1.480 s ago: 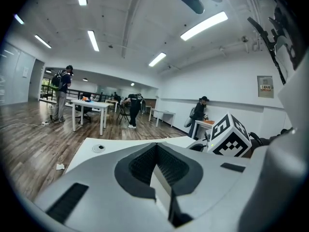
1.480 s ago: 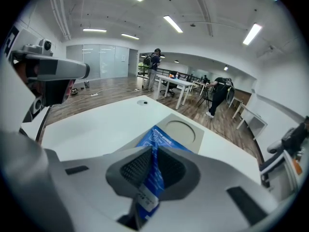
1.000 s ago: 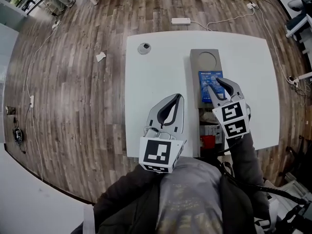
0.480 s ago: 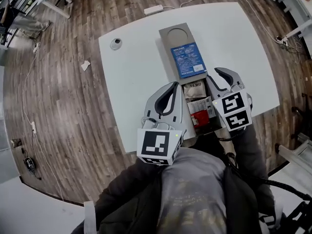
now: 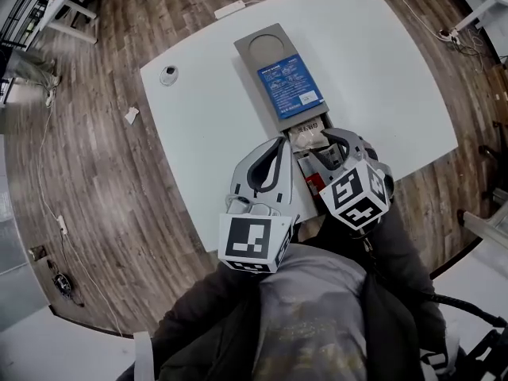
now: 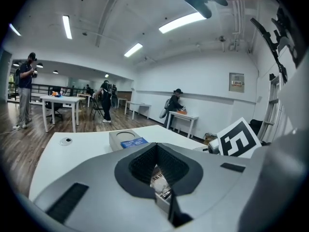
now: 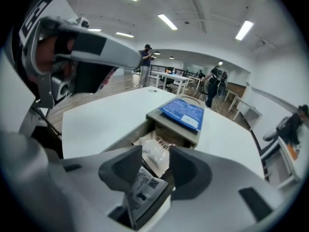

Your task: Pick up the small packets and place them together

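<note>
A long grey box (image 5: 252,48) lies on the white table (image 5: 381,62) with a blue packet (image 5: 290,86) on its lid. At its open near end lie small packets: a white one (image 5: 309,129) (image 7: 155,154), a printed one (image 7: 141,187) and a red one (image 5: 315,183). My right gripper (image 5: 317,143) (image 7: 155,162) hovers over this end. Its jaws are opening, with the white packet seen in the gap below them and no pad pressing on it. My left gripper (image 5: 283,142) (image 6: 157,147) is beside the box on its left, tips together, holding nothing.
A small round grey disc (image 5: 168,74) sits near the table's far left corner. On the wooden floor lie a power strip (image 5: 230,9) and a paper scrap (image 5: 131,115). The table's near edge is just under my grippers. People stand at desks far off.
My right gripper drew back from over the blue packet to the box's open near end, and its jaws spread wider. The view swung, so the table now sits tilted. The left gripper stayed put.
</note>
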